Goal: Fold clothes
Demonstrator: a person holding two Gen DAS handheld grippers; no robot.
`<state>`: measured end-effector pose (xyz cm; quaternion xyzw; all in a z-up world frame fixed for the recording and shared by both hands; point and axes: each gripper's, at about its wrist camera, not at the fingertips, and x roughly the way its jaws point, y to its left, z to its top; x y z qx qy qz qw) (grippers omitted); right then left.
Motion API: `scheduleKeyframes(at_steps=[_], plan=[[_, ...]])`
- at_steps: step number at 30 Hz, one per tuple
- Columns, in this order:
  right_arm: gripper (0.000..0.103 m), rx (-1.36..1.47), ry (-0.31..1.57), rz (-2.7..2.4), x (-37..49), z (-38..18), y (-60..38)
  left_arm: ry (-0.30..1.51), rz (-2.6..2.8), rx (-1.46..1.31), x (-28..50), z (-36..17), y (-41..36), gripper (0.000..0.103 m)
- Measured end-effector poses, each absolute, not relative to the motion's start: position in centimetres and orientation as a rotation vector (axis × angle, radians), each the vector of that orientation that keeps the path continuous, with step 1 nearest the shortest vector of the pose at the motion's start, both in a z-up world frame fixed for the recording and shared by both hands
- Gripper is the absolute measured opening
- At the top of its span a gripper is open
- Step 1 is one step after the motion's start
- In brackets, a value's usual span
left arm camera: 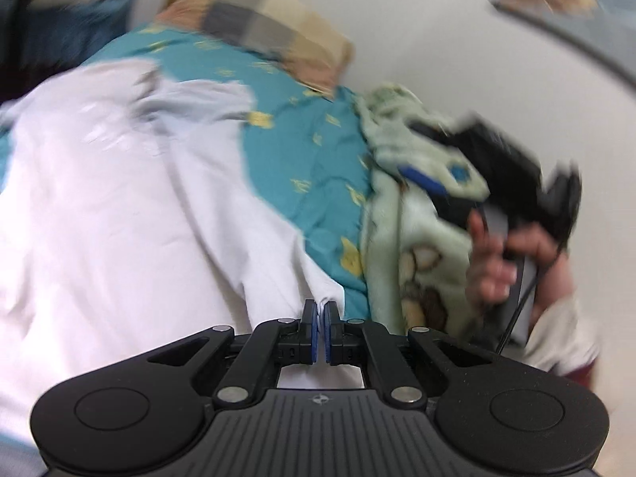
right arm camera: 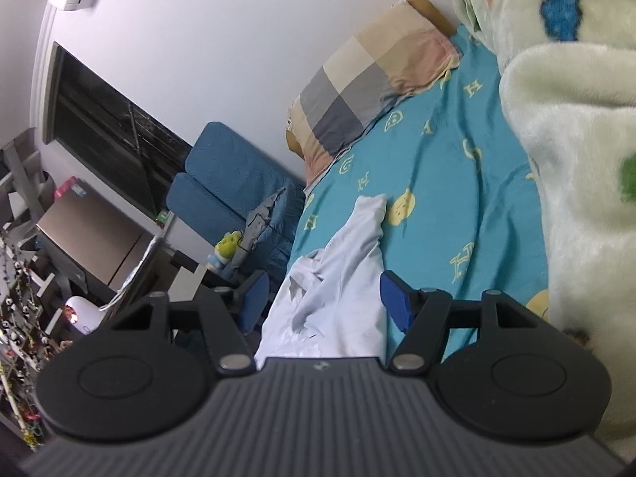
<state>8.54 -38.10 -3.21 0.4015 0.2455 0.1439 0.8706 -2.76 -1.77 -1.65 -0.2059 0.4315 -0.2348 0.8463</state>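
The white cloth shirt [left arm camera: 119,206] lies spread on a bed with a teal sheet [left arm camera: 302,151] that has yellow letters and smiley faces. The left gripper [left arm camera: 321,318] is pinched tight on an edge of the shirt. The right gripper [right arm camera: 322,302] has its blue pads wide apart and holds nothing; part of the shirt shows between them, farther off. A fluffy pale green blanket [right arm camera: 576,159] sits beside the shirt. A checked pillow [right arm camera: 369,79] rests by the wall.

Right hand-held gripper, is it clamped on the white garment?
No, the right hand-held gripper stands open, its blue pads apart on either side of the white garment without pressing it.
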Motion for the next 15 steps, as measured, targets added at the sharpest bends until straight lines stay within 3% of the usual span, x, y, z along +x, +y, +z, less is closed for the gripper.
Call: scheduleKeyframes(at_steps=[9,15], plan=[[0.066,0.582,0.681,0.410,10.1,-3.3,-31.1,1.197,-0.154,-0.523,-0.7,-8.2,6.3,0.003],[0.066,0.429,0.782,0.472,10.3,-4.9,-25.3,1.177,-0.219,-0.508,-0.8,-7.4,6.3,0.005]])
